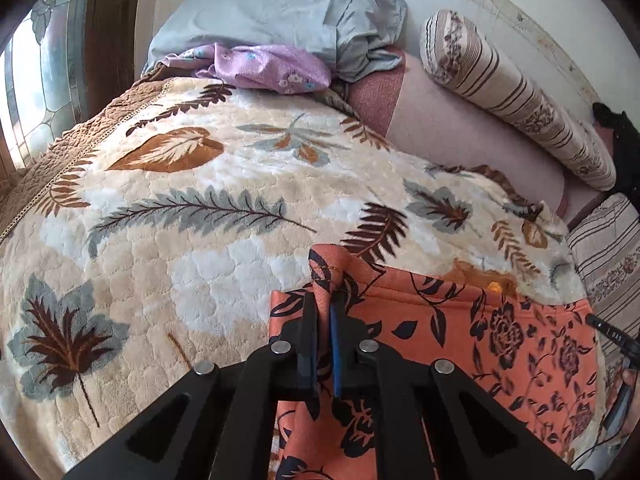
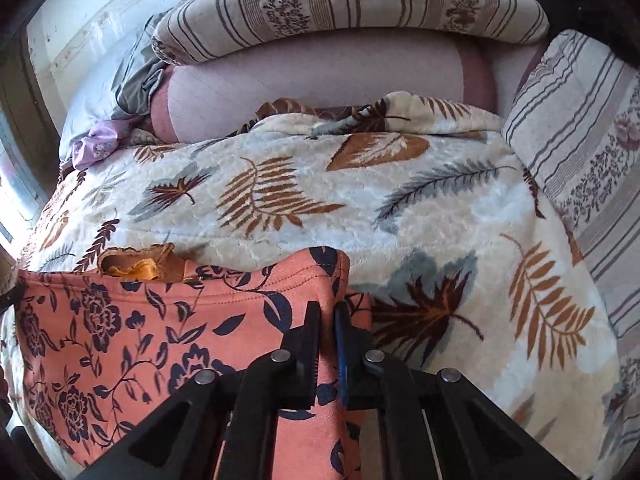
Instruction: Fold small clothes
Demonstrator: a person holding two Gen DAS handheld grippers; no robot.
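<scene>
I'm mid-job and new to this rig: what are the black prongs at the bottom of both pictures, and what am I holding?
Each picture comes from a camera on a hand-held gripper, looking along its two black fingers. The left gripper is shut on the left corner of the orange floral garment; the right gripper is shut on its right corner. The garment's hem stretches between them over the leaf-patterned blanket on a bed. Behind lie striped pillows, a grey pillow and a purple cloth.
</scene>
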